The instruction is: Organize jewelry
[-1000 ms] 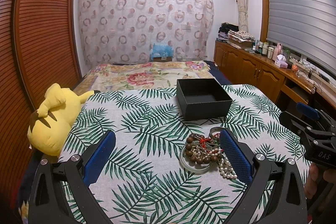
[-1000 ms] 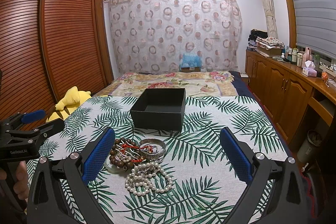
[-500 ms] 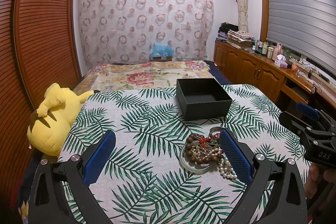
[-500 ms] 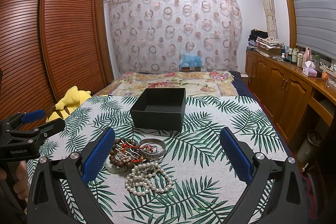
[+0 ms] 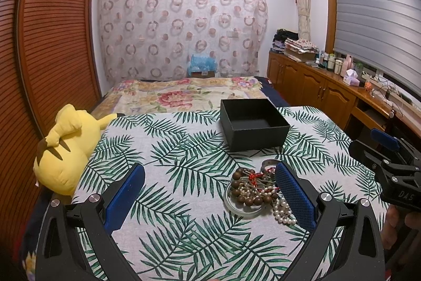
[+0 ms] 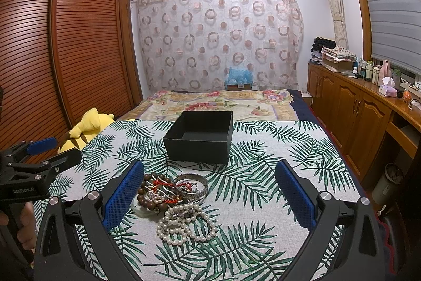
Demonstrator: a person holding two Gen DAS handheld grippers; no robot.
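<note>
Both grippers, left gripper [image 5: 209, 198] and right gripper [image 6: 209, 198], are hovering wide open and empty, while the jewelry pile [image 6: 175, 198] is lying near, before the black box [image 6: 200, 136], nearest the right gripper's left finger.

— How does the left hand-held gripper [image 5: 210, 195] stand?
— Level, pointing forward, its blue-padded fingers [image 5: 125, 195] spread wide with nothing between them.
— And the right hand-held gripper [image 6: 210, 195]?
— The same: fingers [image 6: 295, 192] wide apart, gripping nothing. It sits off to the right of the left one, and the person's hand [image 5: 400, 231] is wrapped round its handle.
</note>
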